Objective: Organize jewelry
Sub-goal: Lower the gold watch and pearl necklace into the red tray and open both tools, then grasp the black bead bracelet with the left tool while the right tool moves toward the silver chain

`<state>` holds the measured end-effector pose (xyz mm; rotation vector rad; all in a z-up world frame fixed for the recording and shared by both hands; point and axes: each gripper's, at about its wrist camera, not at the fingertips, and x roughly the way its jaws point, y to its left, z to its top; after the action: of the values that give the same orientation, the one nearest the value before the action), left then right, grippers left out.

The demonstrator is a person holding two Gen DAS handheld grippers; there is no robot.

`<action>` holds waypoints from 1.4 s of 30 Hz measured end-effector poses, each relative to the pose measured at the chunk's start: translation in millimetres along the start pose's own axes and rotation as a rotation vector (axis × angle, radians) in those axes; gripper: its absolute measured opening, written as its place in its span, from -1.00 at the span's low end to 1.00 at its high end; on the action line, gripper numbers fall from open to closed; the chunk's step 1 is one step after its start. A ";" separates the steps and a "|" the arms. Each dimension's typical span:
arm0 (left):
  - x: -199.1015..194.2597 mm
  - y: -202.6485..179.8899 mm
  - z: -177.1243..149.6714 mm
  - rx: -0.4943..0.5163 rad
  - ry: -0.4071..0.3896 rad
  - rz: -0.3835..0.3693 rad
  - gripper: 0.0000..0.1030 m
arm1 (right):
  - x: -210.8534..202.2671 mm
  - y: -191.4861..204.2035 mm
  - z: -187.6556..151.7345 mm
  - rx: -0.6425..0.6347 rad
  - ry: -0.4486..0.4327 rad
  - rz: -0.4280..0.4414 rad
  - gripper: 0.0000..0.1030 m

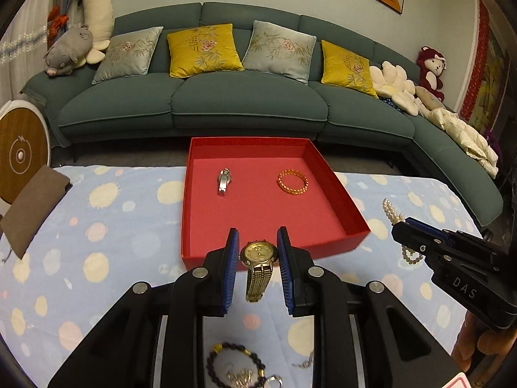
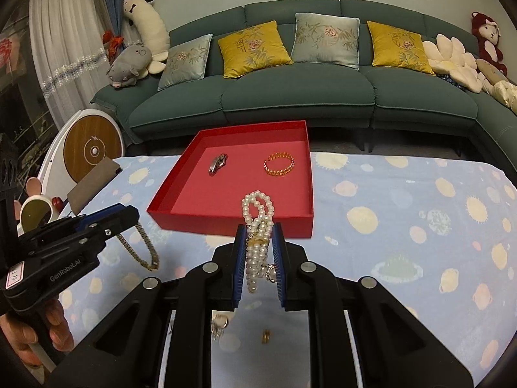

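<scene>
My left hand-held gripper [image 1: 258, 252] pinches a gold watch [image 1: 258, 266], my right hand-held gripper [image 2: 258, 245] a pearl necklace [image 2: 257, 236], both just short of the red tray [image 1: 352, 207]; dangling ends could snag its near wall.

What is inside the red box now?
In the red box: a silver watch and a gold bracelet, apart. The near floor strip is hidden behind its front wall.

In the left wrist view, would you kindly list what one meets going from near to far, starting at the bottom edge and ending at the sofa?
Dark bead bracelet → gold watch held in the left hand-held gripper → front wall of the red tray → silver watch and gold bangle inside the tray → green sofa.
</scene>
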<state>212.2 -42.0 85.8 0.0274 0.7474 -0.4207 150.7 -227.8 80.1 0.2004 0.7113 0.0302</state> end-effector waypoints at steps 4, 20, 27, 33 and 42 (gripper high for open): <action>37.3 8.5 20.1 0.001 0.017 0.042 -0.59 | 38.1 -2.3 23.3 0.010 0.034 0.001 -0.70; 125.9 39.8 31.7 -0.061 0.099 0.087 -0.59 | 147.9 -0.8 30.5 -0.025 0.142 -0.047 -0.70; 119.2 51.3 33.6 -0.116 0.075 0.093 -0.47 | 146.9 -3.1 30.0 -0.014 0.105 -0.059 -0.39; 55.3 56.8 43.3 -0.159 -0.015 0.071 -0.20 | 99.3 -1.9 39.1 -0.014 0.014 -0.030 -0.14; -46.9 61.0 -5.8 -0.203 0.008 0.039 0.07 | -30.1 6.7 8.8 -0.052 -0.043 0.026 0.01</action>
<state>200.9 31.9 105.2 -0.1465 0.7936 -0.3066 133.9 -225.6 107.3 0.1598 0.6648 0.0688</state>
